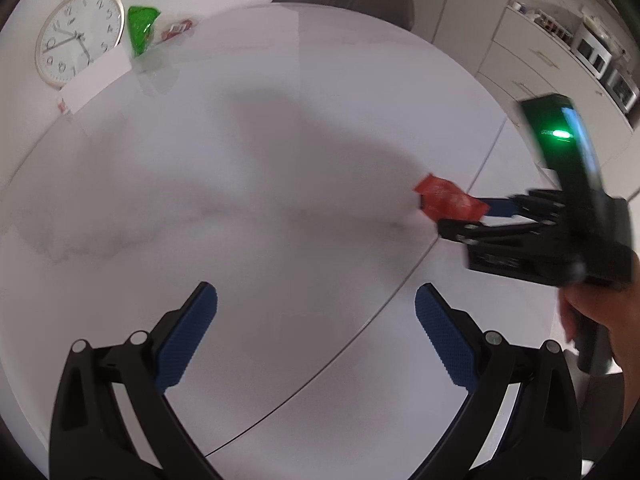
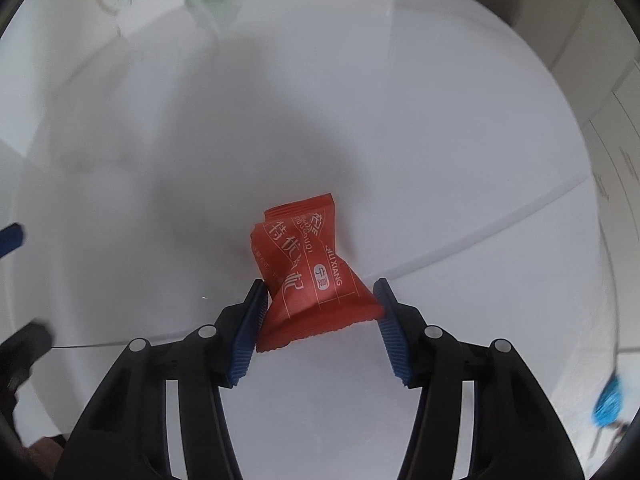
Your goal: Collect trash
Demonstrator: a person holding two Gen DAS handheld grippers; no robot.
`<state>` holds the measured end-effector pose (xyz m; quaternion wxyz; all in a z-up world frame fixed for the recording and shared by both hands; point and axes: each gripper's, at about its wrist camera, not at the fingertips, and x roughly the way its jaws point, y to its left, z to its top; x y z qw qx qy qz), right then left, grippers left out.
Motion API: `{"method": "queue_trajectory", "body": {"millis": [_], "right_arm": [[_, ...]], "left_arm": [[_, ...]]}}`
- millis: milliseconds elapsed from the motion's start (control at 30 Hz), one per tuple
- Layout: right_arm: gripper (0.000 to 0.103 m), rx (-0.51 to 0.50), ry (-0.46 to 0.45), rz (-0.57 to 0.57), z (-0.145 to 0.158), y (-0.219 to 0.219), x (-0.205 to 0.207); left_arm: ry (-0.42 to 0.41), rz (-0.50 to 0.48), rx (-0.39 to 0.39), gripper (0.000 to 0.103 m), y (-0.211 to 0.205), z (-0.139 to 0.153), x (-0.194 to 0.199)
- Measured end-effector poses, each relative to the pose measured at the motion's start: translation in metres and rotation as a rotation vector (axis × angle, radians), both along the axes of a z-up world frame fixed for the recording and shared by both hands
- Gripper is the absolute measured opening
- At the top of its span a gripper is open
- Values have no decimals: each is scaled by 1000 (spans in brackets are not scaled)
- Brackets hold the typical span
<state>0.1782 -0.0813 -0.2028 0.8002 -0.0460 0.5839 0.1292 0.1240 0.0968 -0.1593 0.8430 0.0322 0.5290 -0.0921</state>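
The red wrapper [image 2: 312, 276], judged light and crinkly, is pinched at its 6 o'clock end by the right claw [image 2: 320, 312]; the left claw [image 1: 316, 308] is spread, empty.

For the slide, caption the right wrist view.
Right gripper pinches a red snack wrapper above the white table.

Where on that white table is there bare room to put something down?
Bare room: the wide middle of the table, between the left tool and the far-left corner. That corner is crowded with a clock, green wrapper and red packet. The right tool grips a red wrapper.
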Motion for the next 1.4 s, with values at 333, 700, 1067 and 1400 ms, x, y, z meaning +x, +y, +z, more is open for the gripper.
{"method": "queue_trajectory", "body": {"millis": [333,700,1067,1400], "right_arm": [[56,82,-46,-389,42,-147,-198],[70,42,83,-647,-25,-241,-320],[98,50,5,-717,8,-257,-338],[101,65,-320,-601,182,-211,-325]], "left_arm": [[-20,-193,-38,95,-77,21,-55],[23,-388,-43,95,-184,12,-124],[-53,-377,-34,95,-204,47,-150],[-275,-309,-70,95,-176,148,-155]]}}
